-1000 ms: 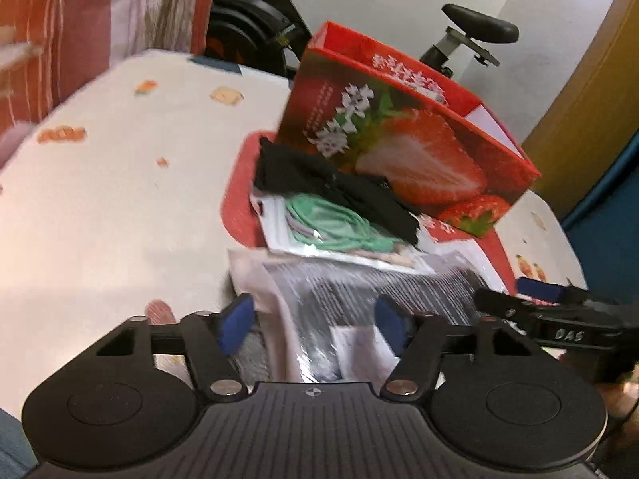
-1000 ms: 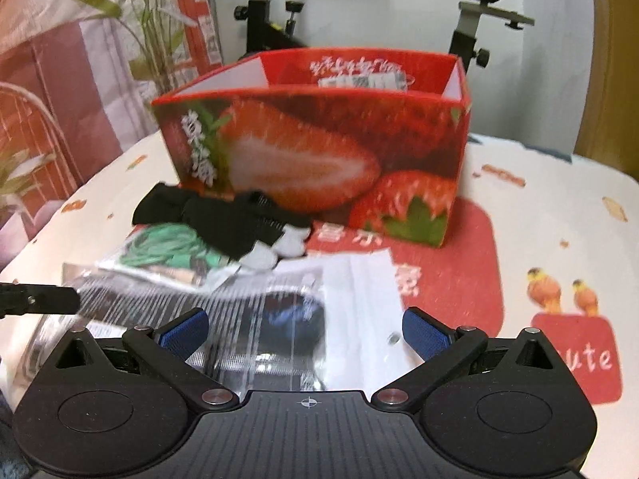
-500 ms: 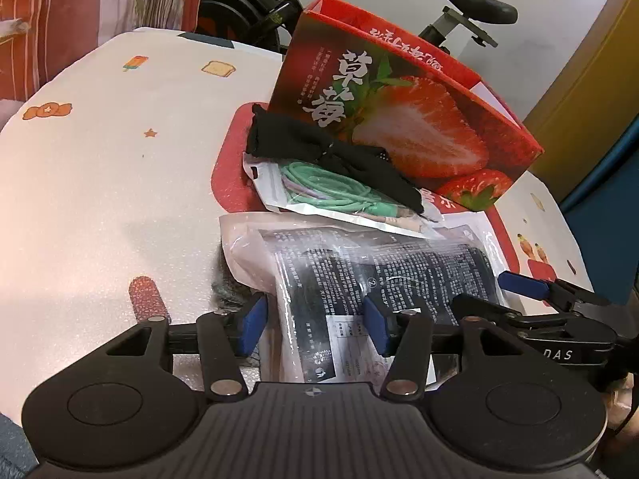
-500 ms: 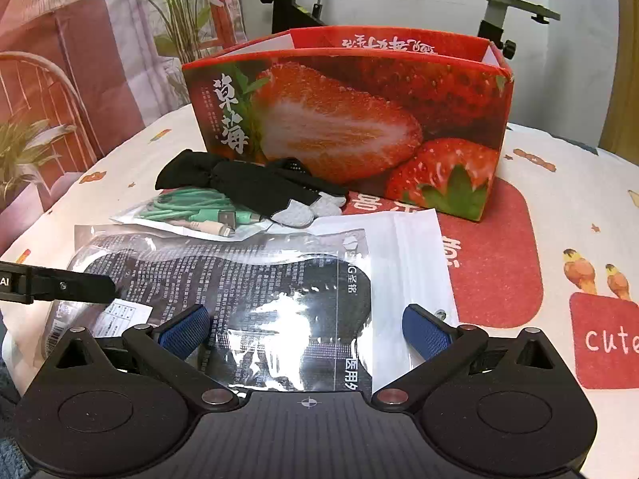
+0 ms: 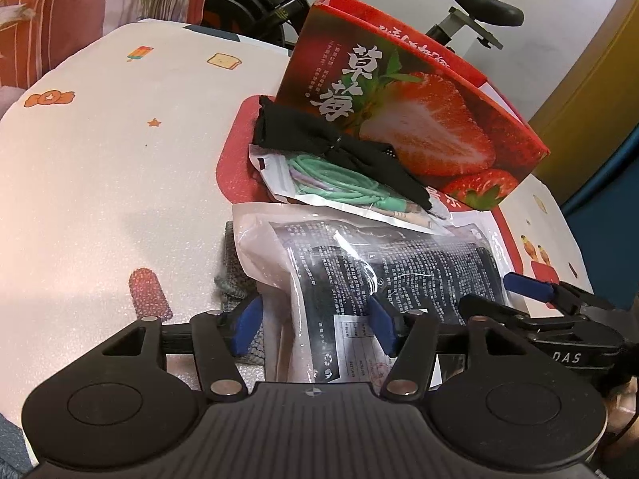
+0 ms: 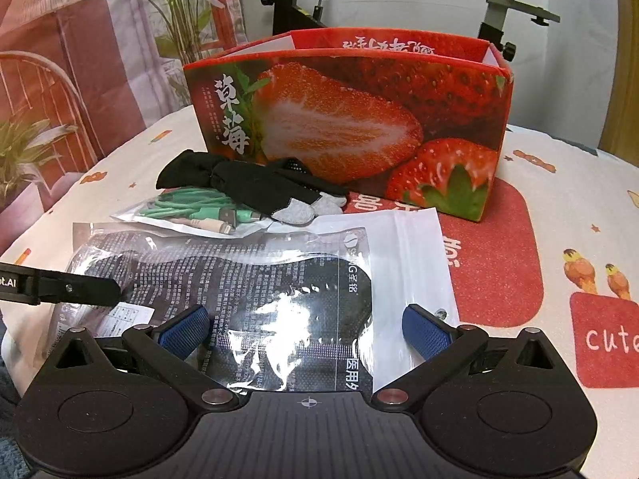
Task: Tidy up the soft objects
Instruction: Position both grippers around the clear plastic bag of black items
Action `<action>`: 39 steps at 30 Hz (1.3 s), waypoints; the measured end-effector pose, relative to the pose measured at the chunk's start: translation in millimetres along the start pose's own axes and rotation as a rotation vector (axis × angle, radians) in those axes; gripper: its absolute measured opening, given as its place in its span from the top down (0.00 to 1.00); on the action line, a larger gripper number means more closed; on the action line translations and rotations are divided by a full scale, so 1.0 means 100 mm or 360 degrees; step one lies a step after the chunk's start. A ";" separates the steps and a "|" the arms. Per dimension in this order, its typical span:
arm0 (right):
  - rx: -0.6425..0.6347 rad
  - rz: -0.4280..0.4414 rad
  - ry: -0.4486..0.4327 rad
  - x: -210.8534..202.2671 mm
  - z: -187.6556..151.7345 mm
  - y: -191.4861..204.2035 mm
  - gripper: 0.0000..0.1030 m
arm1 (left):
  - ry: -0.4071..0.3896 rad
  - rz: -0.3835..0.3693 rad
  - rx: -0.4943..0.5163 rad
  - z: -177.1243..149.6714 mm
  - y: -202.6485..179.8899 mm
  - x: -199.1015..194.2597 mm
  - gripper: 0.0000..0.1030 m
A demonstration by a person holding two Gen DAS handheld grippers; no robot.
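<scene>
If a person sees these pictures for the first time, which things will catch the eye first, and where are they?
First the big red strawberry box, standing open at the back of the table. Before it lie black cloth and a bag of green cables. Nearest lies a clear plastic bag with a dark item inside; the left gripper and right gripper reach over it with jaws open.

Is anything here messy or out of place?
Yes. The soft things lie in an untidy overlapping heap in front of the strawberry box: black socks draped over a cable packet, which overlaps the big plastic bag. A grey knit piece pokes out from under that bag.
</scene>
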State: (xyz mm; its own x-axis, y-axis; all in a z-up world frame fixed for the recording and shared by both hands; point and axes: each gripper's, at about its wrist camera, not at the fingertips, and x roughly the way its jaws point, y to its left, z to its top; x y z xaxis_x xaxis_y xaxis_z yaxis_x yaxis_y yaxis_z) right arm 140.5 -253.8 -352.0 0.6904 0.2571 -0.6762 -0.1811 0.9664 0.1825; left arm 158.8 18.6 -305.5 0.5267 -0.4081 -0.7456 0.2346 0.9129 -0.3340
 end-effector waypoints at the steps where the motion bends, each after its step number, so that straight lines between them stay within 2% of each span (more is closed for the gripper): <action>1: -0.0001 0.0004 0.0004 0.00 0.01 0.00 0.00 | 0.0000 0.0001 0.0002 0.00 0.00 0.00 0.40; 4: -0.0037 -0.0008 0.0011 -0.02 0.08 -0.01 0.00 | 0.0001 0.0004 0.0005 0.00 0.00 0.01 0.40; 7: -0.0048 -0.0045 -0.0038 -0.07 0.17 -0.08 0.00 | 0.0006 0.0006 -0.0006 0.01 0.00 0.01 0.40; 11: 0.0025 0.0002 -0.0048 -0.02 0.25 -0.23 0.00 | 0.0006 0.0004 -0.0004 0.01 0.00 0.01 0.40; 15: 0.0068 0.0050 -0.0018 0.10 0.18 -0.28 0.00 | 0.0009 -0.0001 -0.0008 0.01 0.01 0.02 0.40; 24: 0.0092 0.0068 -0.0086 0.12 0.06 -0.29 0.00 | 0.0009 0.0002 -0.0004 0.01 0.00 0.02 0.40; 31: 0.0125 0.0048 -0.0037 0.09 0.09 -0.38 0.00 | 0.0009 0.0003 -0.0003 0.01 0.00 0.02 0.40; 35: 0.0200 0.0078 -0.0027 0.07 0.05 -0.47 0.07 | 0.0009 0.0002 -0.0007 0.01 0.00 0.02 0.40; 39: 0.0156 0.0071 -0.0025 0.03 0.07 -0.45 0.17 | 0.0009 0.0001 -0.0010 0.01 0.00 0.03 0.40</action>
State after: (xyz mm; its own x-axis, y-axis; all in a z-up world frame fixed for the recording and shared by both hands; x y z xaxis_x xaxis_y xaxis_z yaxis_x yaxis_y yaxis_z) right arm 155.7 -296.6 -357.6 0.6942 0.2991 -0.6547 -0.1429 0.9487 0.2819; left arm 160.7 17.7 -307.0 0.5220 -0.4079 -0.7491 0.2290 0.9130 -0.3375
